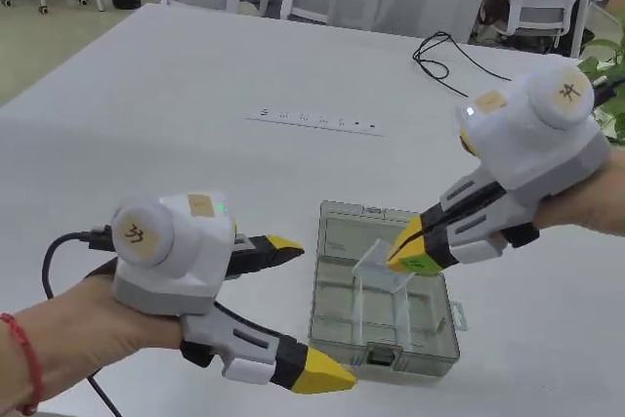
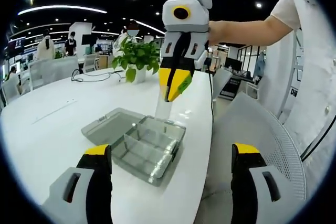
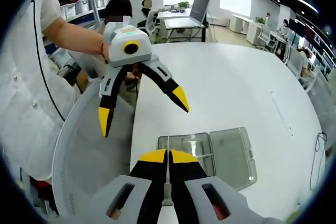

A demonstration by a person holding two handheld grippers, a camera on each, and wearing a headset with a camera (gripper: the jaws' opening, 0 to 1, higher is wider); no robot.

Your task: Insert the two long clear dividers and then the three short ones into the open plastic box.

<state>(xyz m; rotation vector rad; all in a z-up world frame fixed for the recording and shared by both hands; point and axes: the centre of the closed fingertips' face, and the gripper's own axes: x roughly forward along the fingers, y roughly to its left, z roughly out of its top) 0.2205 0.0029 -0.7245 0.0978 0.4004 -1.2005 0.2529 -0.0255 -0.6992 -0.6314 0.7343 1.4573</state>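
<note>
Clear divider (image 1: 371, 267) pinched in right gripper (image 1: 402, 259), held over the open plastic box (image 1: 430, 356).
Box sits lower centre-right of the head view on the white table (image 1: 195, 95), with its lid (image 1: 363, 218) laid flat on the far side and clear partitions standing inside. Right jaws are pressed together on the divider's upper edge. The divider hangs tilted above the box's middle; can't tell if it touches. Left gripper (image 1: 314, 312) is at lower left of frame, jaws spread wide, gripping nothing, just beside the box's left edge.

light: bright, even overhead | shadows: soft | focus: sharp | edges: fisheye-bent
</note>
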